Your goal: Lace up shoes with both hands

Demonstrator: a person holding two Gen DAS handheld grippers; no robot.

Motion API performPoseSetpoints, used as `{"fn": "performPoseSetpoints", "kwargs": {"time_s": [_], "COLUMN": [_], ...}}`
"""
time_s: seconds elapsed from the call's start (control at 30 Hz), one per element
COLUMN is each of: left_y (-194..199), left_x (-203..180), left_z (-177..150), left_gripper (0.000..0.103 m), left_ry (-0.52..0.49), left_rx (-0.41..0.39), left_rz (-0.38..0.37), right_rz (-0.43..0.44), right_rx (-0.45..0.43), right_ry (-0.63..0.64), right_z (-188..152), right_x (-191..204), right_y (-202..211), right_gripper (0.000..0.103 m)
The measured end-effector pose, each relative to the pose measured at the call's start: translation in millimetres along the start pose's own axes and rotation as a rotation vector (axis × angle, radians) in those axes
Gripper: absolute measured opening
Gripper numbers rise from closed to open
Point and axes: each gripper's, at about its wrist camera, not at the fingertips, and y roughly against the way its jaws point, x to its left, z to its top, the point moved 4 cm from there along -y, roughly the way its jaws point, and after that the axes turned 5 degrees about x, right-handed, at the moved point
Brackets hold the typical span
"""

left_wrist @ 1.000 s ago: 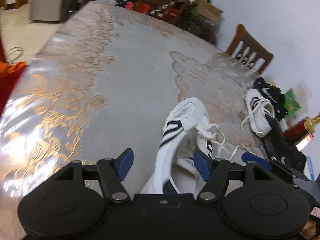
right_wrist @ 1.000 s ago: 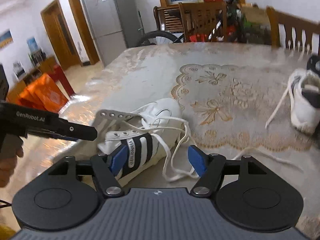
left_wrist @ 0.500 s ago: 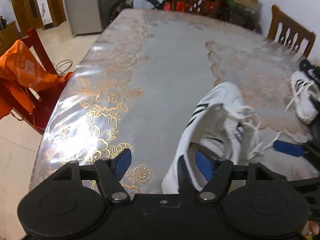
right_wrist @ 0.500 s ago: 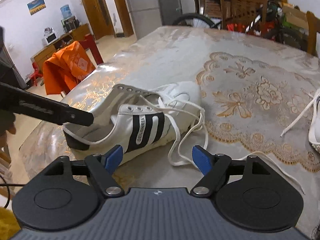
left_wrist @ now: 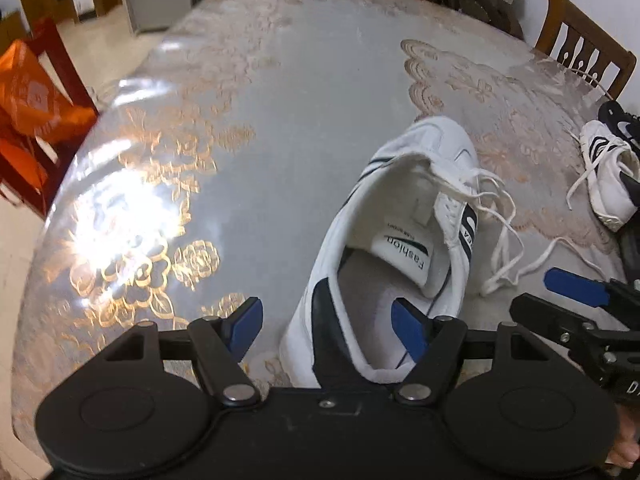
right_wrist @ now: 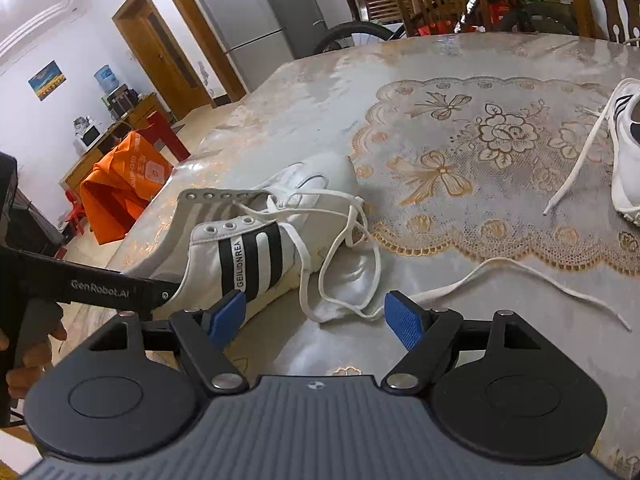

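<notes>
Shoe [left_wrist: 404, 216] and laces are now seen from much closer than a second ago: the white sneaker with black stripes lies on the tabletop [left_wrist: 280, 92], toe pointing away, its collar directly under the left gripper [left_wrist: 326, 326]. Compared with the earlier pictures, the left view has been tipped down, so that the insole and the heel opening are looked into, and one blue pad is seen over the inside of the shoe while the other is outside the near wall. Its jaws have just been opening a little; they are wide, and the heel wall is between them but not pressed.

The right gripper [right_wrist: 316, 316] has been brought in beside the striped side of the shoe, with the loose lace [right_wrist: 344, 264] lying slack on the tabletop ahead of its pads. Its jaws have also been opening and are wide, with nothing held. Upper eyelets [right_wrist: 228, 226] are seen empty, so the lacing is judged barely begun; the approach suggests that the shoe is to be steadied by the left while a lace end is picked up by the right. A second shoe [right_wrist: 628, 152] is left well apart.
</notes>
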Motion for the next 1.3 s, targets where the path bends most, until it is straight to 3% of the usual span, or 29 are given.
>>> {"fn": "performPoseSetpoints", "kwargs": {"time_s": [0.1,0.2,0.37,0.4,0.47,0.5,0.53,0.6,0.67,0.87,0.97,1.0,1.03,1.13,1.3], "left_y": [4.8,14.2,34.8,37.5,40.3,40.6,40.1,38.3,37.5,46.3,53.2,56.0,58.8,66.9,64.0], "left_x": [4.5,10.8,25.8,27.2,26.3,24.7,23.7,22.4,22.3,30.6,31.7,31.2,30.5,25.6,13.9], "left_z": [-8.0,-17.3,-25.8,-27.2,-27.7,-26.8,-25.7,-23.2,-21.3,-22.9,-23.4,-22.9,-22.4,-18.9,-9.7], "left_gripper": [0.076,0.077,0.078,0.078,0.077,0.076,0.076,0.076,0.076,0.076,0.076,0.076,0.076,0.076,0.076], "left_ry": [0.006,0.002,-0.002,0.0,-0.017,-0.033,-0.051,-0.088,-0.117,-0.148,-0.207,-0.228,-0.25,-0.323,-0.493], "left_rx": [0.034,0.06,0.067,0.069,0.059,0.05,0.043,0.03,0.014,-0.063,-0.12,-0.147,-0.174,-0.23,-0.292], "left_rz": [0.026,0.064,0.134,0.138,0.148,0.151,0.148,0.132,0.112,0.002,-0.021,-0.025,-0.028,-0.061,-0.089], "right_rz": [0.035,0.045,0.082,0.095,0.111,0.106,0.103,0.133,0.109,0.039,-0.005,-0.026,-0.048,-0.094,-0.041], "right_rx": [0.022,0.032,-0.039,-0.059,-0.117,-0.145,-0.138,-0.03,0.05,0.127,0.18,0.196,0.213,0.18,0.038], "right_ry": [0.035,0.05,0.063,0.064,0.084,0.107,0.142,0.256,0.351,0.536,0.611,0.634,0.657,0.63,0.316], "right_z": [-1.9,-3.3,0.3,1.1,5.5,9.9,15.5,26.1,31.5,44.6,43.8,42.3,40.9,37.7,32.7], "right_x": [5.4,8.4,11.9,13.1,18.9,23.0,28.7,44.5,58.8,90.3,100.0,102.1,104.2,106.0,88.5], "right_y": [-0.8,0.3,15.1,19.0,27.7,31.1,29.7,14.7,-2.8,-32.4,-48.3,-52.8,-57.2,-50.1,-12.1], "right_gripper": [0.079,0.079,0.077,0.073,0.054,0.038,0.032,0.032,0.032,0.029,0.016,0.002,0.001,0.001,0.001]}}
